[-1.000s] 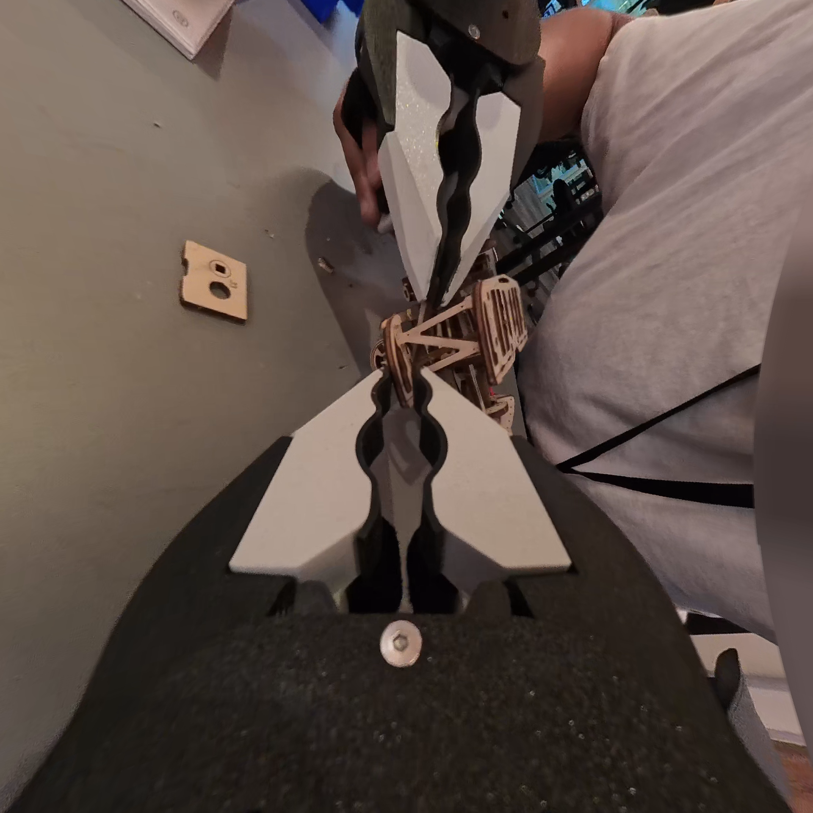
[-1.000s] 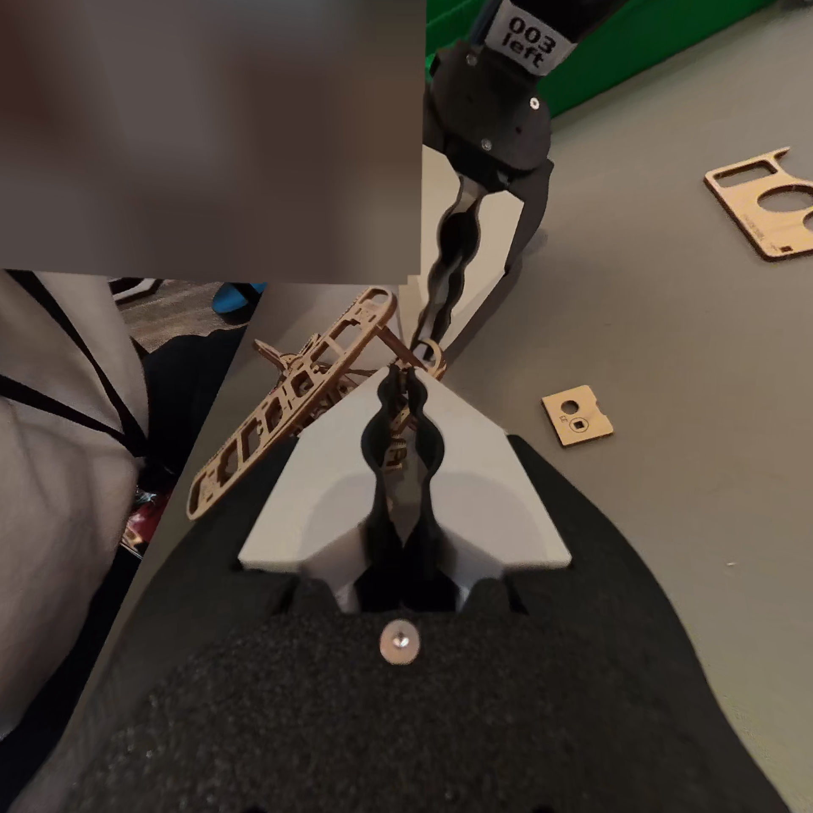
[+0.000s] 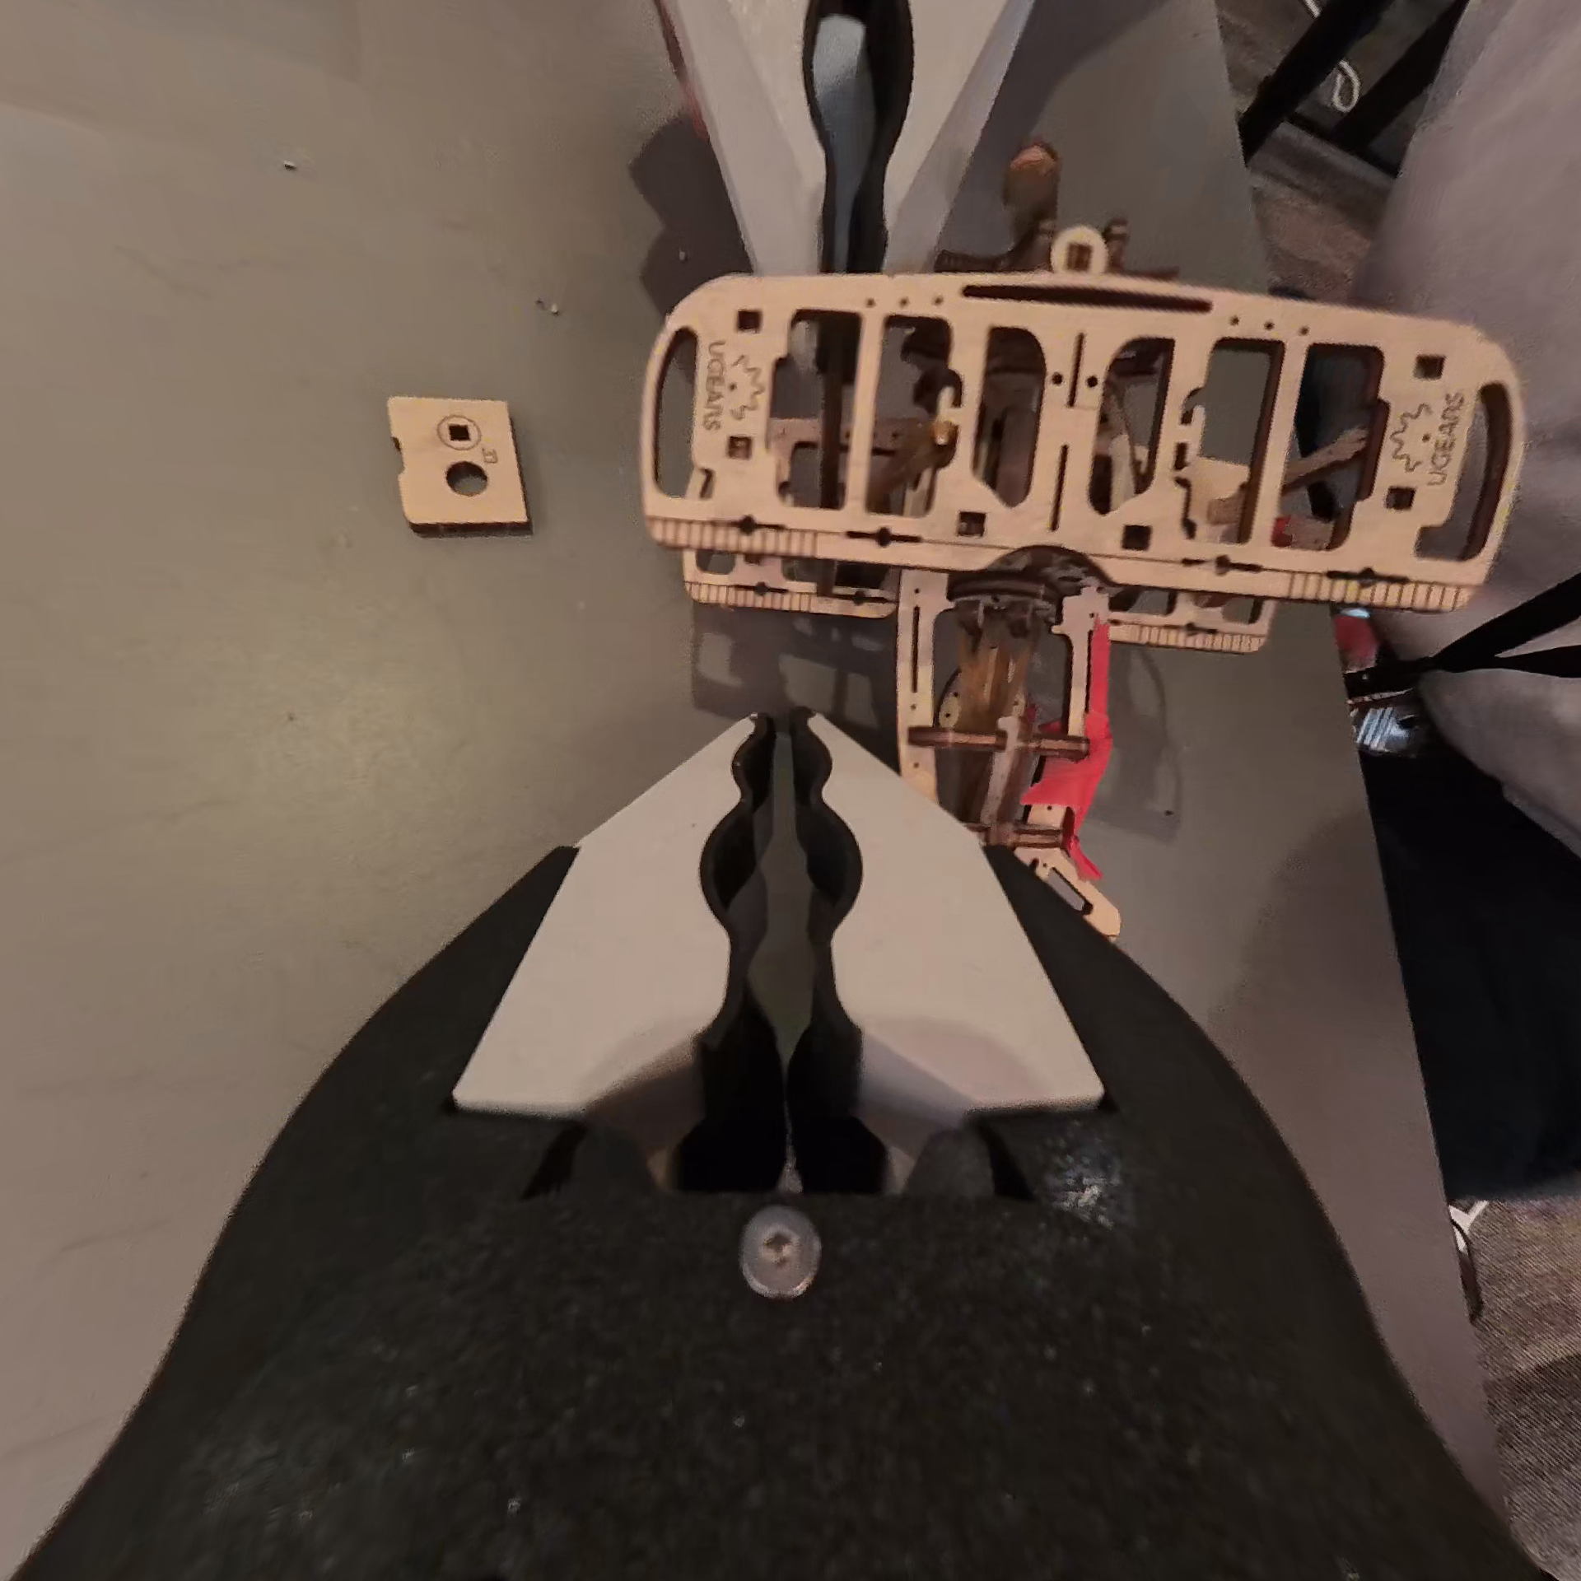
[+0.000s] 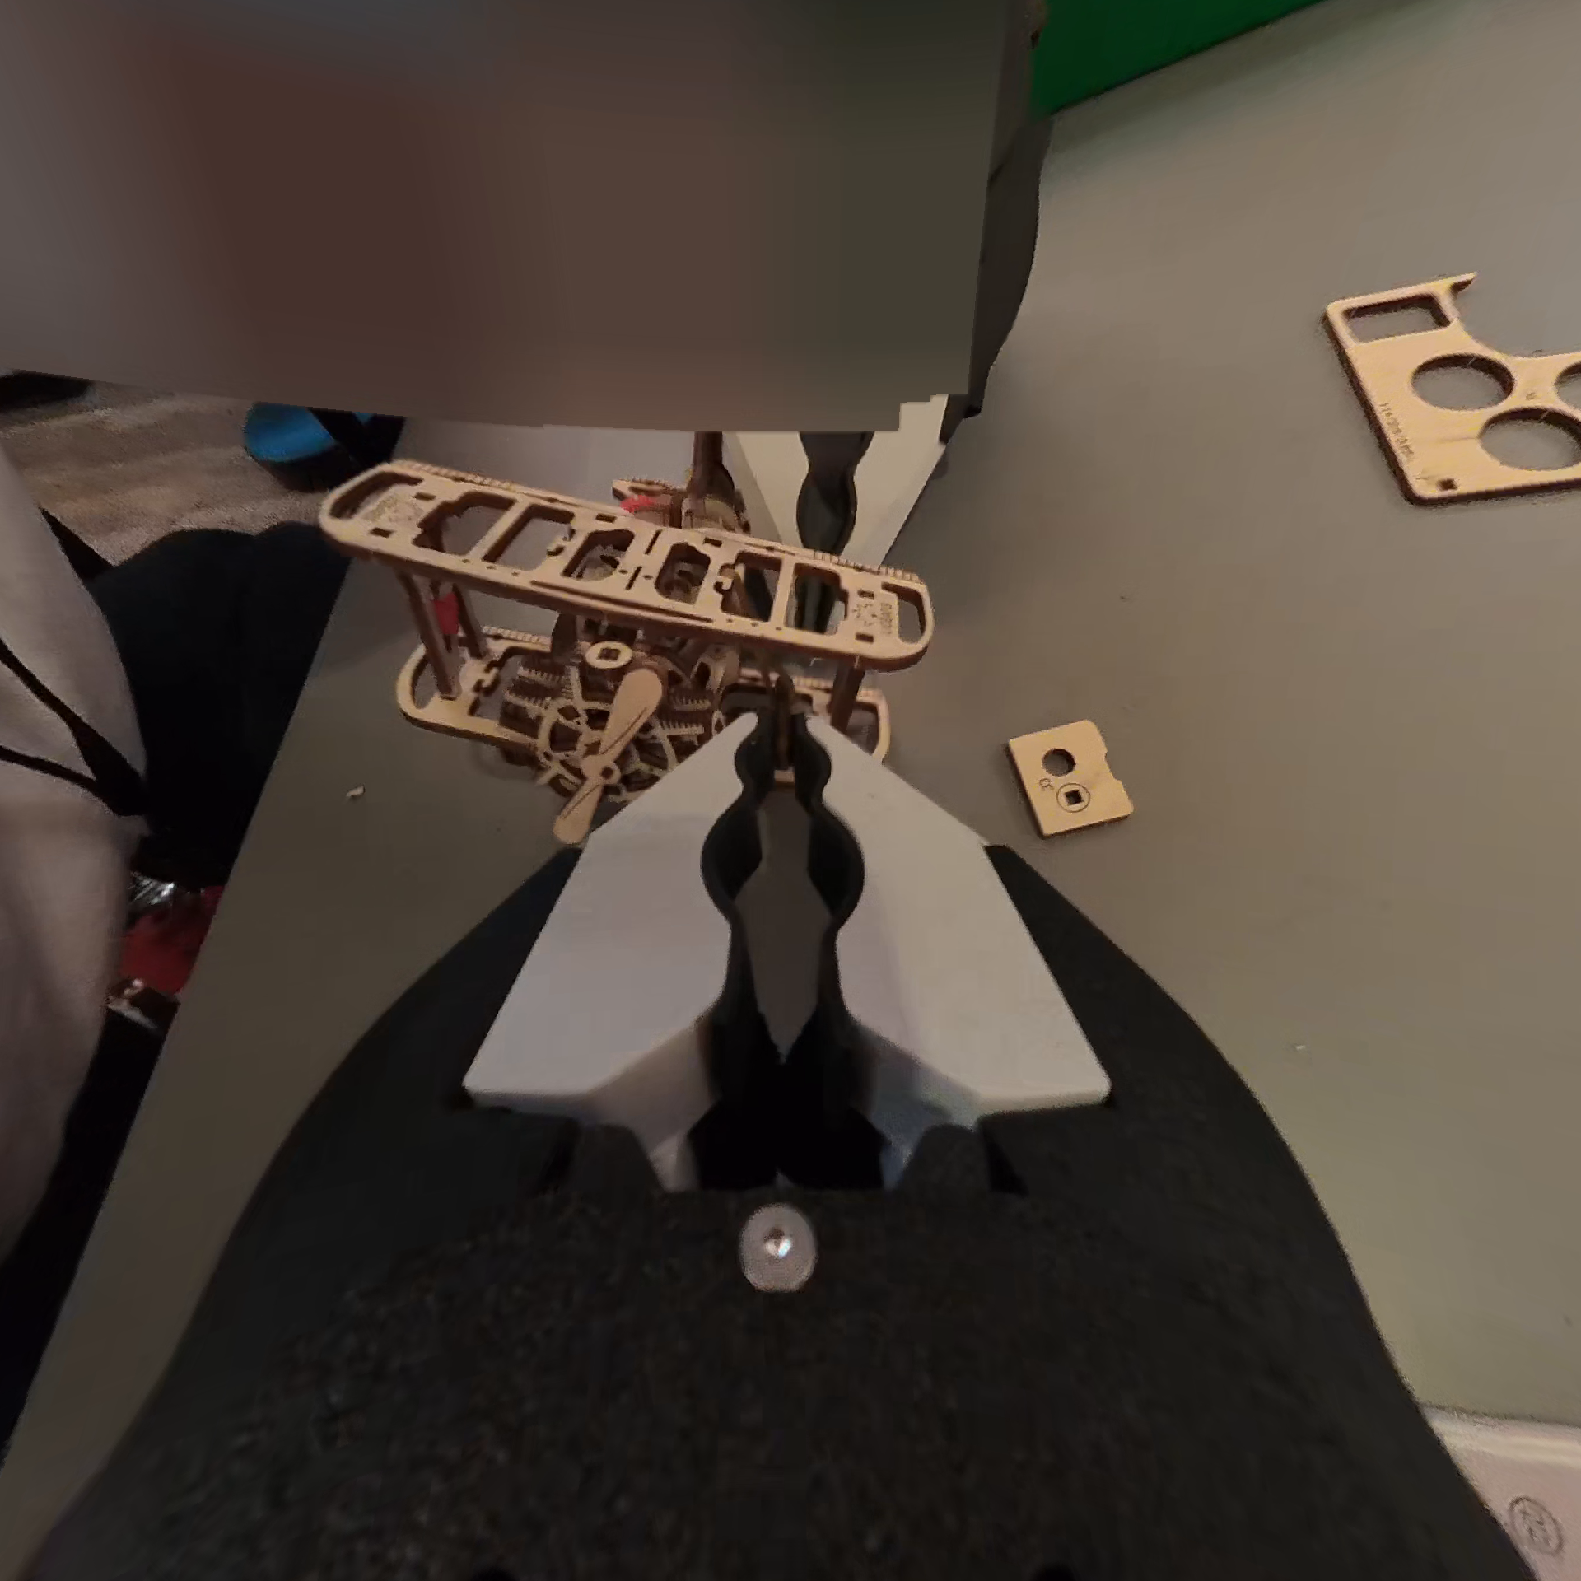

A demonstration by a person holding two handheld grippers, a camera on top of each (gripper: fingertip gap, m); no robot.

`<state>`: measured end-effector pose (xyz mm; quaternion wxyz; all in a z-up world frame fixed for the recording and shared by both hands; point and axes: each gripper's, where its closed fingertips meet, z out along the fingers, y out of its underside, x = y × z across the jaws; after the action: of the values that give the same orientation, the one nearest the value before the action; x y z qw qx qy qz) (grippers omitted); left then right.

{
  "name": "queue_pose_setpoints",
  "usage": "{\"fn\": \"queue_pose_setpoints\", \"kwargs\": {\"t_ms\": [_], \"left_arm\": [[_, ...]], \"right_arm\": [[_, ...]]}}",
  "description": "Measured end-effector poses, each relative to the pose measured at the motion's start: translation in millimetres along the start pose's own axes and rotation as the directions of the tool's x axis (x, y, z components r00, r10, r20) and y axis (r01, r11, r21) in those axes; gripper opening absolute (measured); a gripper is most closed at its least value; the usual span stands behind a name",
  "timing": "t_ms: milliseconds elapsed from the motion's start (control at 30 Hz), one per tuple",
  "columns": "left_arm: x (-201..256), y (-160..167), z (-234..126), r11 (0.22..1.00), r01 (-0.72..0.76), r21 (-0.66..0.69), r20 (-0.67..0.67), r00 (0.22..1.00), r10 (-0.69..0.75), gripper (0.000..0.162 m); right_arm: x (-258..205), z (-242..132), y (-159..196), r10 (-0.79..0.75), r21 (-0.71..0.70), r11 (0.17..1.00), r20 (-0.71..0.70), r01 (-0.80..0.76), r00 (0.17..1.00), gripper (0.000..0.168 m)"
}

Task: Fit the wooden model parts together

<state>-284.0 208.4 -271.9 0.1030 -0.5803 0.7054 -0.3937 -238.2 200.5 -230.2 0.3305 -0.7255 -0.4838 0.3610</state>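
Wooden biplane model (image 3: 1082,445) sat on the grey table (image 3: 257,770), centre-right of the left wrist frame, upper wing facing the camera, fuselage and tail running down toward lower centre with a bit of red tape (image 3: 1069,770) on it. In the right wrist frame the same model (image 4: 633,633) was at centre, nose and propeller (image 4: 612,753) toward the camera, both wings stacked on struts.

Left gripper (image 3: 780,727) sat lower centre of its own view, fingers drawn nearly together with only a thin slit between the tips, nothing between them; tips just left of the tail, not touching it. It showed again upper centre of the right wrist frame (image 4: 826,522), behind the model, partly under the blur patch.

Right gripper (image 4: 774,727) was at centre of its frame, tips right up at the lower wing area, narrow gap between them. A thin strut seemed to sit in that gap, but whether it was pinched, couldn't tell. It also showed at top centre of the left wrist frame (image 3: 843,214), tips hidden behind the upper wing.

Small square wooden offcut (image 3: 458,466) with two holes lay flat at left of the left wrist frame, well apart from the model; in the right wrist frame (image 4: 1069,774) it was right of centre. Larger cut-out wooden sheet (image 4: 1471,402) lay at the upper right edge. Person's light shirt (image 3: 1489,257) was at the right edge.
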Motion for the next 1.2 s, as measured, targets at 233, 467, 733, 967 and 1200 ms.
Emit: {"fn": "queue_pose_setpoints", "kwargs": {"t_ms": [233,467,733,967,1200], "left_arm": [[3,-20,-18,0.999,0.036,0.039,0.046,0.998,-0.038,0.006],[22,-56,-32,0.92,0.359,0.159,-0.283,0.909,-0.306,0.027],[20,-64,-25,0.826,0.564,-0.009,-0.426,0.745,-0.514,0.037],[33,-60,-6,0.801,0.584,-0.131,-0.452,0.684,-0.573,0.016],[48,-71,-14,0.859,0.509,-0.044,-0.37,0.791,-0.488,0.005]], "right_arm": [[-7,-1,10,-0.018,-0.068,0.998,-0.026,0.016,1.0,0.001],[-5,-1,8,-0.016,-0.13,0.992,-0.131,-0.001,0.991,0.001],[-11,-4,7,0.019,-0.144,0.989,-0.143,-0.039,0.99,0.001],[-18,-2,13,0.04,-0.12,0.991,-0.158,-0.059,0.987,0.001],[-22,-20,7,0.105,-0.083,0.988,-0.248,-0.13,0.963,0.001]]}}
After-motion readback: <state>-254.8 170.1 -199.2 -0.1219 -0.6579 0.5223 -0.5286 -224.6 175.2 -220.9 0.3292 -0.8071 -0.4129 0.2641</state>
